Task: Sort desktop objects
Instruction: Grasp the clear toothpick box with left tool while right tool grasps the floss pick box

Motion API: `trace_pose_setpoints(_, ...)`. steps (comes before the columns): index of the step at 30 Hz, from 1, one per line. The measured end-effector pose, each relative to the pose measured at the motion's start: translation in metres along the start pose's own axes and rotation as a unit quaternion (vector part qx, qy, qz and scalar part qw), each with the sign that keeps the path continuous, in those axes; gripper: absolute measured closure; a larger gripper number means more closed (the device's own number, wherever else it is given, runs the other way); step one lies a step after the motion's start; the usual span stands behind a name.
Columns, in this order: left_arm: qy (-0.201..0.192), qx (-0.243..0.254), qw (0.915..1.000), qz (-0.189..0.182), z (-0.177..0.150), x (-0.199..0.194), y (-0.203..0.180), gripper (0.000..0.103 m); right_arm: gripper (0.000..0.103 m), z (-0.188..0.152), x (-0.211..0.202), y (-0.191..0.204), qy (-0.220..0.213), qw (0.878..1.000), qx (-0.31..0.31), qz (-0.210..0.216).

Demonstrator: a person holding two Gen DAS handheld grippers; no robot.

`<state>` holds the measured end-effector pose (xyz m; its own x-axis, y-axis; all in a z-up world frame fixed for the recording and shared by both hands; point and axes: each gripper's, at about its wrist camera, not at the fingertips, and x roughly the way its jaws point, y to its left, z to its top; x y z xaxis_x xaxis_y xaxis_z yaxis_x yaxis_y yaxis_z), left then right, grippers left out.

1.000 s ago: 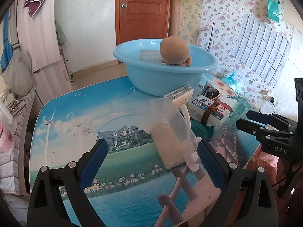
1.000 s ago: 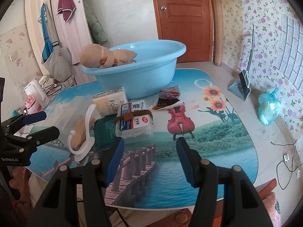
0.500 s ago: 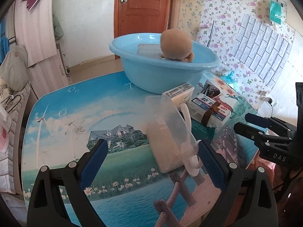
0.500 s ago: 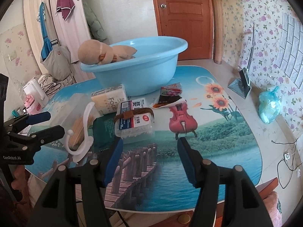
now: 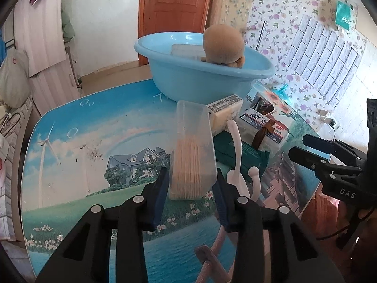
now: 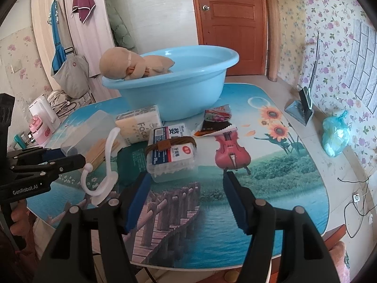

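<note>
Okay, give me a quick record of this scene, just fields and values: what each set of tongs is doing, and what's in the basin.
left tongs: closed on the clear box of sticks
right tongs: open, holding nothing, behind the cotton swab box
blue basin: holds a tan plush toy
white hook: lying on the table, beside the clear box
</note>
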<state>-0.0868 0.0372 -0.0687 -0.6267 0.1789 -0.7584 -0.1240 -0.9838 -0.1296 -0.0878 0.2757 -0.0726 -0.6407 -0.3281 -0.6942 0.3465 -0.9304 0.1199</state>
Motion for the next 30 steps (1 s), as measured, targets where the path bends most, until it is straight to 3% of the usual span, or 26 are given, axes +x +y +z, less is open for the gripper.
trace_pose_setpoints(18,0.004,0.015,0.9999,0.006,0.012,0.01,0.0,0.069,0.039,0.015,0.029,0.012,0.007,1.0,-0.022,0.016)
trace_pose_setpoints(20,0.003,0.013,0.9999,0.008,0.011,0.01,0.0,0.069,0.042,0.014,0.029,0.01,0.005,1.0,-0.017,0.025)
trace_pose_setpoints(21,0.003,0.012,0.9999,0.008,0.011,0.009,0.002,0.07,0.05,0.014,0.029,0.009,0.005,0.999,-0.017,0.027)
trace_pose_setpoints(30,-0.003,0.005,0.9999,0.012,0.003,-0.003,0.006,0.071,0.05,0.011,0.012,0.003,-0.01,1.0,-0.014,0.021)
